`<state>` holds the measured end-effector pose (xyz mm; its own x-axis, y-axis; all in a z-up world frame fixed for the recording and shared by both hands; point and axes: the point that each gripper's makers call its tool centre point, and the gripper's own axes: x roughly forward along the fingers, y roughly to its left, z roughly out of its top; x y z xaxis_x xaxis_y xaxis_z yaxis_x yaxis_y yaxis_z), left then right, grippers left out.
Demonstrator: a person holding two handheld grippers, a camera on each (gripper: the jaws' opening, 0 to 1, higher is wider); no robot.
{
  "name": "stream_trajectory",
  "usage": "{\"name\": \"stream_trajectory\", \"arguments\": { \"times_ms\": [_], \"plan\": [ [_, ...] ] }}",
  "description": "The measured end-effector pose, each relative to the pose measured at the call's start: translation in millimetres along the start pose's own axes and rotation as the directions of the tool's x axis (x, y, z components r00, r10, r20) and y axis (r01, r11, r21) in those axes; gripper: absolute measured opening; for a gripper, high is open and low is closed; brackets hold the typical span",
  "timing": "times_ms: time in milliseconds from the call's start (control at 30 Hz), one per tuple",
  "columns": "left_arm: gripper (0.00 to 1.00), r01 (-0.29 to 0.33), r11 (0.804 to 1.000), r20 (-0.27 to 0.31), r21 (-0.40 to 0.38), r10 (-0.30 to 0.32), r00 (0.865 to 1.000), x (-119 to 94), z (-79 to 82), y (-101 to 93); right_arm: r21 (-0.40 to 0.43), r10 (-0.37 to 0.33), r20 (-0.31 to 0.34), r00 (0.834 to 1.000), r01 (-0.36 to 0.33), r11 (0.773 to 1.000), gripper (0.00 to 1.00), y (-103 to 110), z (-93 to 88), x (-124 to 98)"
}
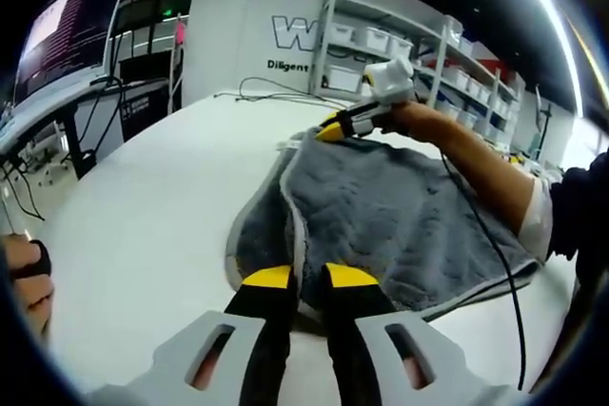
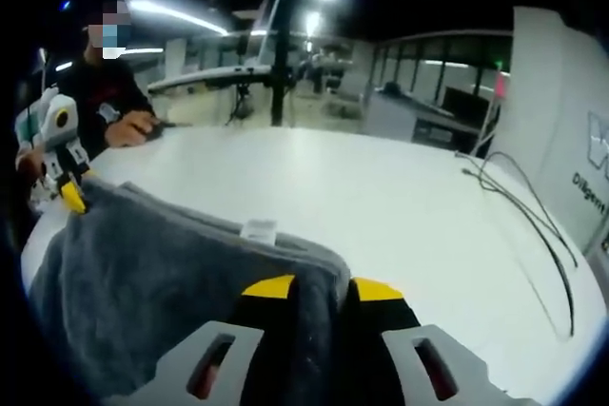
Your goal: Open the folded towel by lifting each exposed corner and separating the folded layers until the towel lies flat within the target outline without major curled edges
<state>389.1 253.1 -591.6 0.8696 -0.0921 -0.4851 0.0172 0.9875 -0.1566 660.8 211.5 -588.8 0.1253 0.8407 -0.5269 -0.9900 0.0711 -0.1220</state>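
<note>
Grey terry towel [image 1: 390, 216] lies on the white table [image 1: 143, 206], partly opened — the main panel is spread toward the far side, but along one side a band is folded back over it, its pale bound edge running down the middle of the cloth. No target outline can be made out on the table, so placement cannot be judged. By my reading the job is around halfway: layers are coming apart, the folded band has to be turned out, and the edges then need smoothing.

Left gripper [image 1: 310, 279] sits low at the near edge of the towel, yellow-tipped jaws close together with the hem pinched between them. Right gripper [image 2: 314, 288] has its jaws drawn in on the opposite edge, cloth bunched between them beside a small white label [image 2: 258, 229]. In the left gripper view it shows at the far corner [image 1: 335, 128], with a bare forearm [image 1: 476, 164] reaching across the cloth and a black cable [image 1: 495, 254] trailing from it.

Both tools grip opposite ends — the towel is held stretched between them, low to the table.
</note>
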Motion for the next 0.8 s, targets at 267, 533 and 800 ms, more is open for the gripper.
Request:
{"name": "stream_trajectory", "arguments": {
  "times_ms": [267, 533, 800],
  "plan": [
    [0.07, -0.004, 1.0, 0.002, 0.0, 0.004, 1.0, -0.2, 0.6, 1.5, -0.015, 0.007, -0.002, 1.0, -0.007, 1.0, 0.09, 3.1, 2.3, -2.1],
    [0.03, -0.002, 1.0, 0.005, -0.002, 0.002, 1.0, -1.0, 1.2, 1.1, -0.012, 0.015, 0.001, 1.0, -0.015, 1.0, 0.0, -0.6, 4.4, -2.2],
    [0.03, 0.002, 1.0, 0.012, -0.02, -0.002, 1.0, -4.4, 1.1, -0.9, 0.003, 0.02, 0.004, 1.0, -0.02, 1.0, 0.0, 2.0, 6.8, -4.7]
  ]
}}
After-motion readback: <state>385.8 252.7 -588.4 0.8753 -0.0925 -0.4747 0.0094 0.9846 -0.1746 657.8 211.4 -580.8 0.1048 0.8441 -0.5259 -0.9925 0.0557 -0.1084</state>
